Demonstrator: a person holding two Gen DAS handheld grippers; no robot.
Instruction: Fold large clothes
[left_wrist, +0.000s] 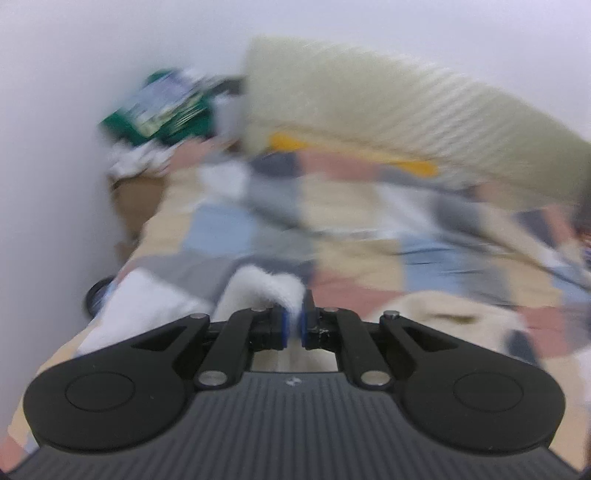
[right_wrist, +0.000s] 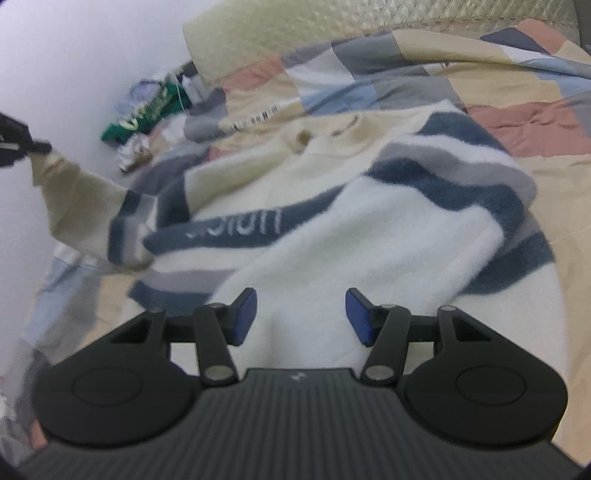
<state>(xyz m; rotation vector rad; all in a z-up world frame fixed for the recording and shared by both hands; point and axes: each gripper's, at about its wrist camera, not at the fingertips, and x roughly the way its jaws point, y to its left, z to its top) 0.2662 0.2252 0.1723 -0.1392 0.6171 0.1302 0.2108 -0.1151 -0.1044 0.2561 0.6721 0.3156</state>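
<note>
A fluffy white and cream sweater (right_wrist: 332, 221) with navy and grey stripes lies spread on the bed. My left gripper (left_wrist: 294, 321) is shut on a white cuff of the sweater (left_wrist: 266, 288); the left wrist view is blurred. In the right wrist view the left gripper (right_wrist: 35, 147) shows at the far left, holding the cream sleeve (right_wrist: 74, 199) stretched out and lifted. My right gripper (right_wrist: 301, 317) is open and empty, just above the white lower part of the sweater.
The bed has a patchwork quilt (right_wrist: 424, 74) in beige, blue, grey and pink. A cream quilted headboard (right_wrist: 295, 22) stands behind it. A green package (right_wrist: 144, 110) and crumpled items lie by the white wall at left.
</note>
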